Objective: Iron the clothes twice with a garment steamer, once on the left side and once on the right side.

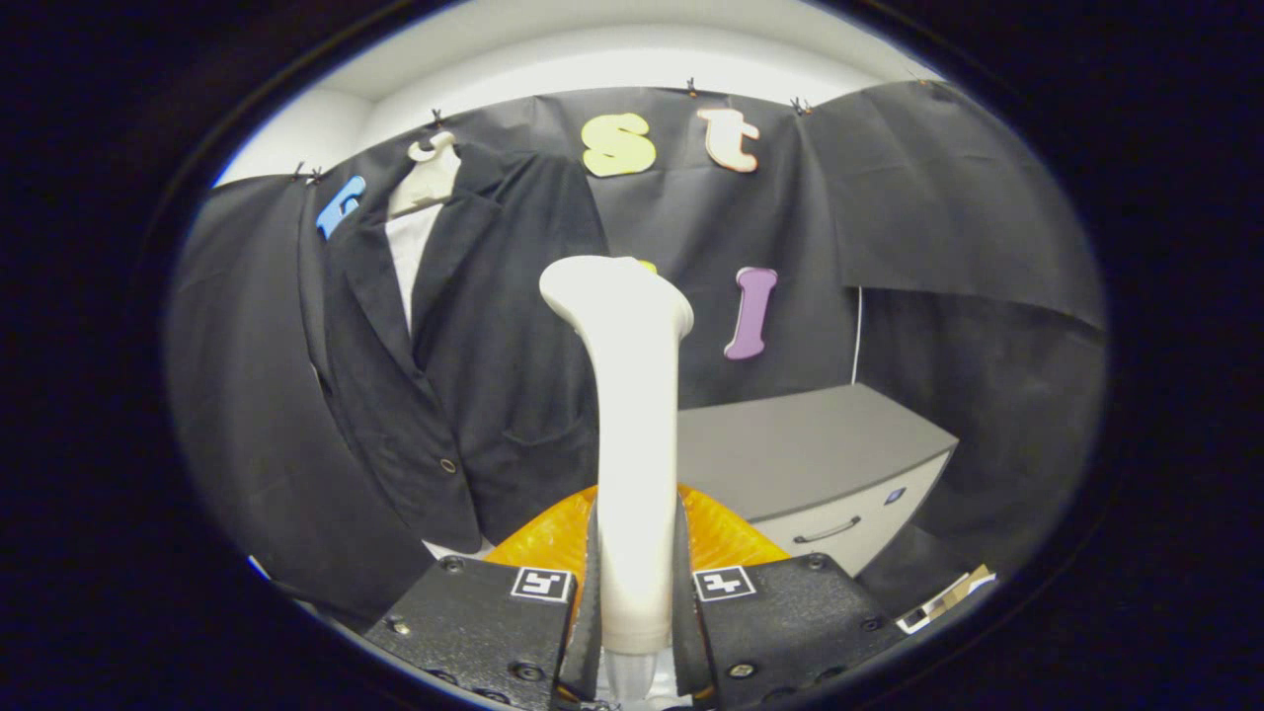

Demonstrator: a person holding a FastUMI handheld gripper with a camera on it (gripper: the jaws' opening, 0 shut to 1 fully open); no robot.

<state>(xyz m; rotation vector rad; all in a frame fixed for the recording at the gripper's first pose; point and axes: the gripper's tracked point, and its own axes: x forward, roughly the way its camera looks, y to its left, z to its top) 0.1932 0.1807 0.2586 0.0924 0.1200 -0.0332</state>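
My gripper (pixel 635 602) is shut on the white garment steamer (pixel 632 395), both black fingers (pixel 589 592) pressing its handle. The steamer stands upright between the fingers, its flared head up at the height of the jacket's chest. A black suit jacket (pixel 464 346) hangs on a cream hanger (pixel 427 178) beyond the fingers and to their left, with a white shirt front (pixel 407 252) showing between the lapels. The steamer head is to the right of the jacket's right edge, apart from the cloth.
A grey cabinet (pixel 820 444) with a drawer handle (pixel 828 533) stands to the right beyond the fingers. An orange ribbed piece (pixel 721 538) lies just behind the steamer handle, low down. Black cloth walls close the booth on all sides.
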